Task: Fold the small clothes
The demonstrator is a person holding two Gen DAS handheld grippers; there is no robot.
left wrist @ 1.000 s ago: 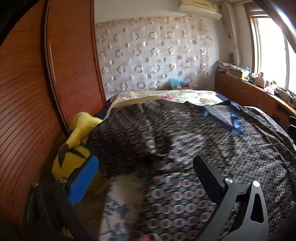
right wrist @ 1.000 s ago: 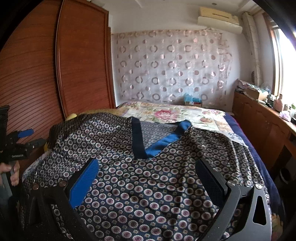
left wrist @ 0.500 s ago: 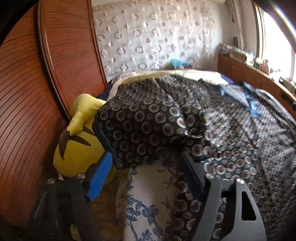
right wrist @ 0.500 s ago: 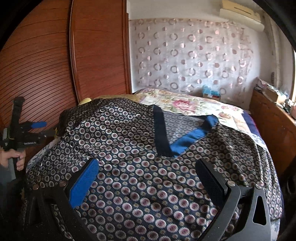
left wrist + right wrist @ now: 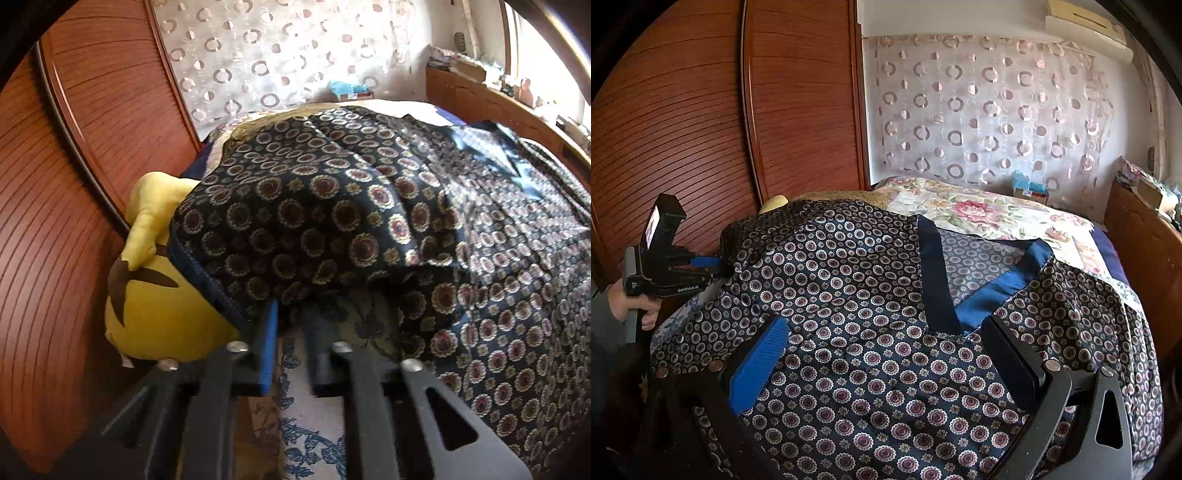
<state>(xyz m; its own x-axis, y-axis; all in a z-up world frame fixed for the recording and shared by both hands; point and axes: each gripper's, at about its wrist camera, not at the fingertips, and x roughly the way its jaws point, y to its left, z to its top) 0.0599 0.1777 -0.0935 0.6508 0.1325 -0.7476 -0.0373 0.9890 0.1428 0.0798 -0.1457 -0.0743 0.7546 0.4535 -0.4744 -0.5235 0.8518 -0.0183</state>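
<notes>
Left gripper [image 5: 291,314] jaws just closing, now nearly together on the hem of the patterned garment [image 5: 871,332] at its left edge; tips hidden under a fabric fold, so actual pinch hard to confirm. Right gripper [image 5: 886,350] jaws wide apart, hovering over the garment, clamping nothing. Garment spread across the bed [image 5: 990,214], covering most of it, blue collar band [image 5: 993,291] showing. Yellow plush toy [image 5: 159,310] beside the bed, partly hidden by the garment. Hand [image 5: 631,302] on left gripper handle, cut off.
</notes>
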